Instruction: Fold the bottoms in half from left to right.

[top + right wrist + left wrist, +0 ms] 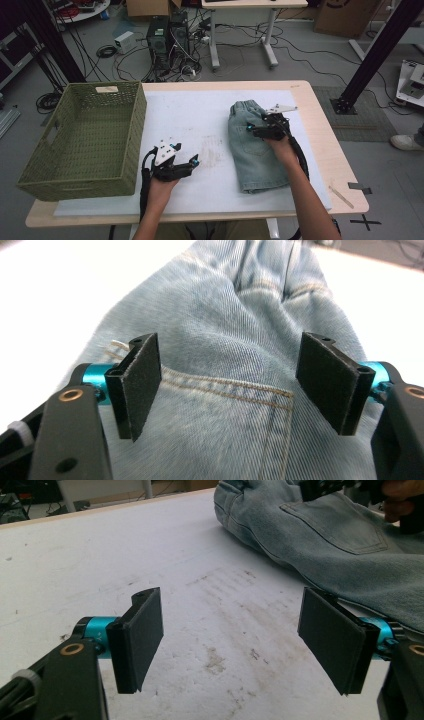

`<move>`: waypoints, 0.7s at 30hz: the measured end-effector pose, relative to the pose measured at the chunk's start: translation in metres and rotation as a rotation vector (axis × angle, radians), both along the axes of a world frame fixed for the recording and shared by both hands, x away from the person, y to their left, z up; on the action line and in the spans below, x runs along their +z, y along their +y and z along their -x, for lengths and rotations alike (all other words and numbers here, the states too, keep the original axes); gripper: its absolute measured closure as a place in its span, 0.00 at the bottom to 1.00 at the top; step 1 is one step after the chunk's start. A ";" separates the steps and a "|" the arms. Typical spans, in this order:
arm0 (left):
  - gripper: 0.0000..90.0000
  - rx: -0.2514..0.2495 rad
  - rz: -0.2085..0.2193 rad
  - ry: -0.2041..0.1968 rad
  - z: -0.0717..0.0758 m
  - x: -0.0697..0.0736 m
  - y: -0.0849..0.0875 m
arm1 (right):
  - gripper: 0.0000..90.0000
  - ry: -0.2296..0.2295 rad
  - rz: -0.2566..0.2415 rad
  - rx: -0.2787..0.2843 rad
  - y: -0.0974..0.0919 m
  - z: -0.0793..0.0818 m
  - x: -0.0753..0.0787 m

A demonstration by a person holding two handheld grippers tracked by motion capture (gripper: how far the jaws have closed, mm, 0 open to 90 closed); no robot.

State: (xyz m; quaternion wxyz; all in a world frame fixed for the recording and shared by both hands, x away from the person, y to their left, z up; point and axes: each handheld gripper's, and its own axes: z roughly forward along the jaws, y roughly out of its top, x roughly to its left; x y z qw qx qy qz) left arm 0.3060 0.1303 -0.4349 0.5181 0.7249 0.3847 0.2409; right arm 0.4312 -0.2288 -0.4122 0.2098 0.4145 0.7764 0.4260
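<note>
A grey floor (310, 55) strewn with cables (125, 55) was seen at twelve o'clock, where computer towers (167, 37) and a white desk (242, 30) were placed.

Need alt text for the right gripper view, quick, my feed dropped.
Open right tongs hover just above folded light-blue denim shorts, with nothing between the two black pads. A stitched back pocket lies under the tongs and the gathered waistband runs away toward the top. White table shows on both sides.
</note>
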 end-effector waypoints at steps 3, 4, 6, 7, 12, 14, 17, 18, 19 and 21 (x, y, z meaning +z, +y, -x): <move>0.29 0.000 0.004 -0.002 0.001 0.000 -0.002 | 0.32 -0.016 -0.029 0.016 -0.006 0.012 0.007; 0.29 -0.004 -0.001 -0.004 0.001 0.000 -0.002 | 0.32 -0.018 -0.025 0.020 -0.007 0.016 0.007; 0.29 -0.002 0.001 -0.003 0.001 0.000 -0.003 | 0.33 0.001 -0.012 0.020 -0.008 0.020 0.004; 0.29 -0.003 0.002 -0.004 0.001 0.000 -0.003 | 0.34 0.018 0.007 0.018 -0.008 0.020 0.001; 0.29 -0.005 0.002 -0.004 0.002 0.001 -0.005 | 0.36 0.079 0.061 -0.001 -0.008 0.017 -0.017; 0.29 -0.006 0.001 -0.003 0.002 0.001 -0.005 | 0.36 0.083 0.082 -0.001 -0.006 0.016 -0.020; 0.29 -0.008 0.001 -0.004 0.002 0.001 -0.005 | 0.35 0.095 0.112 -0.003 -0.004 0.013 -0.026; 0.29 -0.008 0.001 -0.004 0.002 0.001 -0.005 | 0.35 0.095 0.119 -0.006 -0.003 0.013 -0.028; 0.29 -0.007 0.002 -0.005 0.003 0.001 -0.005 | 0.35 0.092 0.122 -0.006 -0.003 0.013 -0.029; 0.29 -0.005 0.002 -0.005 0.003 0.001 -0.005 | 0.35 0.083 0.122 -0.010 -0.002 0.015 -0.030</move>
